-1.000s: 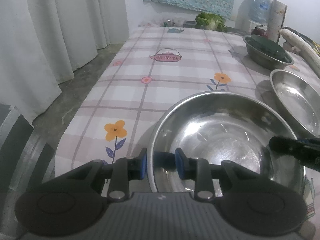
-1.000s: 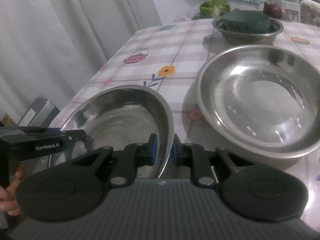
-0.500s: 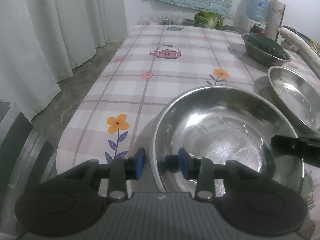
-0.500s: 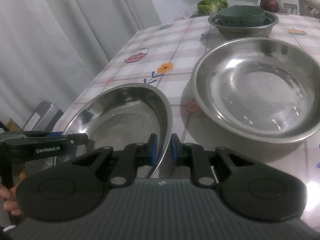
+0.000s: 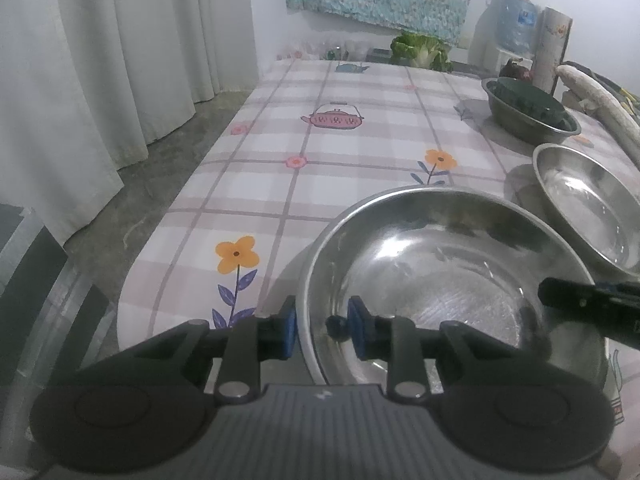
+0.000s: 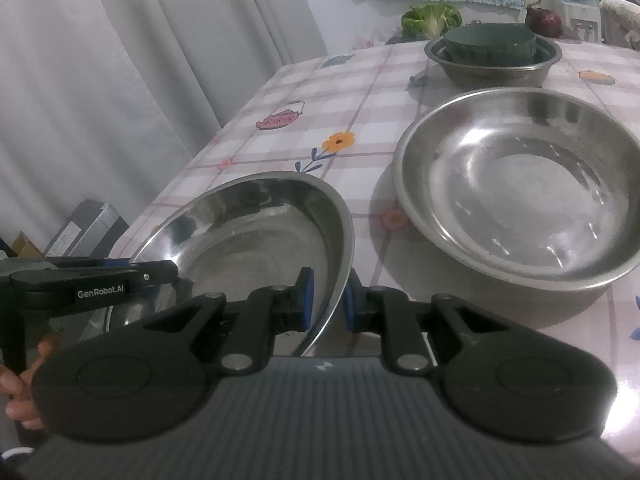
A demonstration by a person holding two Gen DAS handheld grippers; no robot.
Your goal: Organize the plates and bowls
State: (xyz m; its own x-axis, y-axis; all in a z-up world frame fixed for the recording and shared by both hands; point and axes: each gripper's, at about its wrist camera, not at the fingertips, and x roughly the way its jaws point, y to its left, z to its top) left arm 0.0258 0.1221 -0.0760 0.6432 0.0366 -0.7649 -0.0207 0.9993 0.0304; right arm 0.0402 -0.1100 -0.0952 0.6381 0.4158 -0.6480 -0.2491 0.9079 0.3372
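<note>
**Near bowl straddled by both claws, stacking not yet done**

The near steel bowl (image 5: 448, 280) sits at the bench's (image 5: 360, 152) front edge, mouth up; being round, it has no long axis to speak of. The left claw (image 5: 322, 332) straddles its near-left rim with its blue pads apart, a clear gap on each side. The right claw (image 6: 327, 300) straddles the right rim more closely, but whether it is clamped on the metal I cannot tell. A second wide bowl (image 6: 520, 188) lies just beside it toward the right edge, empty and upright. Farther back, a smaller steel bowl (image 6: 494, 66) already holds a dark green bowl (image 6: 490, 44). By my judgement one nesting is done; the two wide bowls remain to be stacked.
</note>
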